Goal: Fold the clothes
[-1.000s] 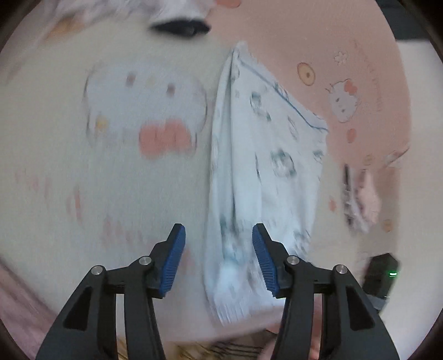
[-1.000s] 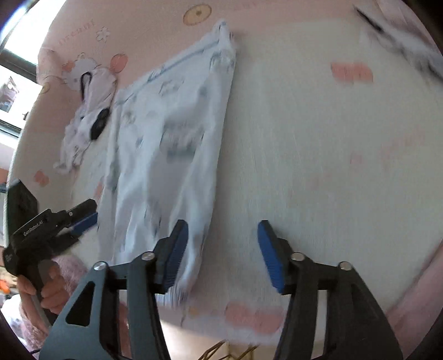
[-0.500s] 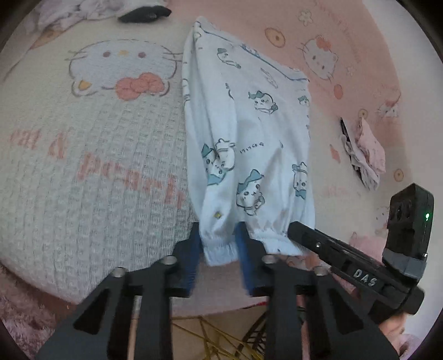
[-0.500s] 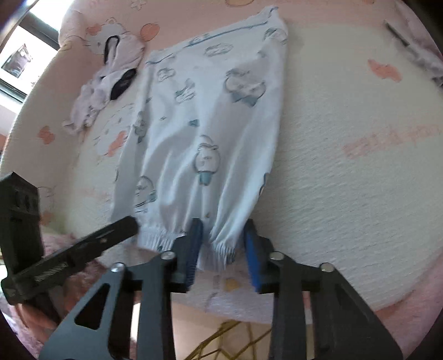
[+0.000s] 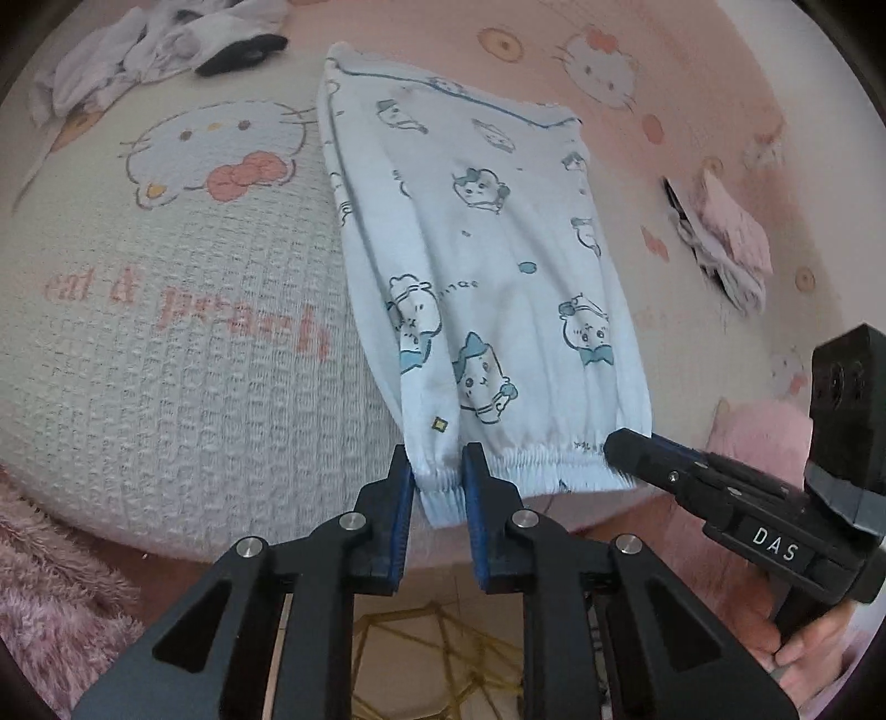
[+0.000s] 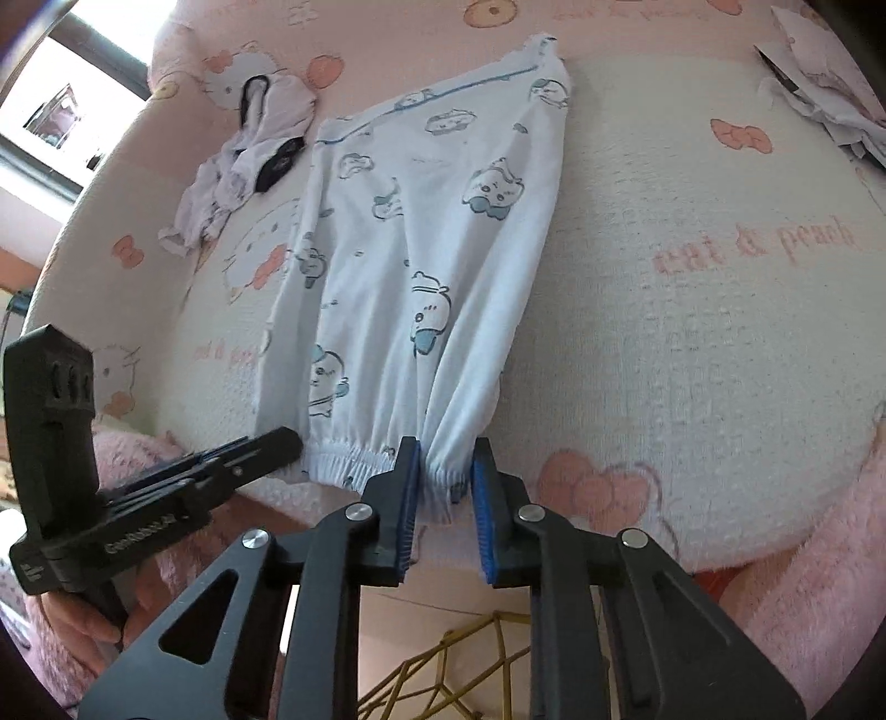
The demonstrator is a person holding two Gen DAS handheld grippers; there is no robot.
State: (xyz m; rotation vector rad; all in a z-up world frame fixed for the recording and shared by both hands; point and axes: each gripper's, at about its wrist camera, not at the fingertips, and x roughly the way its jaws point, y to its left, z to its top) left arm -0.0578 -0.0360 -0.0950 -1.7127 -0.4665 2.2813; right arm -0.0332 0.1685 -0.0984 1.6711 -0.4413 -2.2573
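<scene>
Item: one pair of light blue children's pyjama trousers (image 5: 487, 277) printed with small cartoon animals, laid flat and lengthwise on a cream waffle-knit blanket (image 5: 183, 354) that bears a Hello Kitty face and the pink words "eat & peach". We note the waistband with its dark blue piping at the far end and the two gathered elastic cuffs at the near edge, overhanging the blanket's rim. Left claw (image 5: 437, 487): blue-padded jaws closed on the cuff at the left corner of the hem, fabric bunched between the pads. Right claw (image 6: 446, 487): jaws drawn in around the cuff at the right corner of the hem, cloth gathered between them and touching at least the left pad; we read this as gripping. Each claw shows in the other's view, approaching from the side at the hem's opposite corner, and part of a hand shows under each handle. Further entries: a crumpled white and lilac garment with a black piece (image 5: 160, 44) at the far left of the left wrist view, well apart from the trousers; a small pink and white garment (image 5: 725, 243) on the pink Hello Kitty sheet (image 5: 637, 55) to the right; a fluffy pink textile (image 5: 50, 598) at the near left; a gold wire frame (image 5: 437, 664) below the edge.
</scene>
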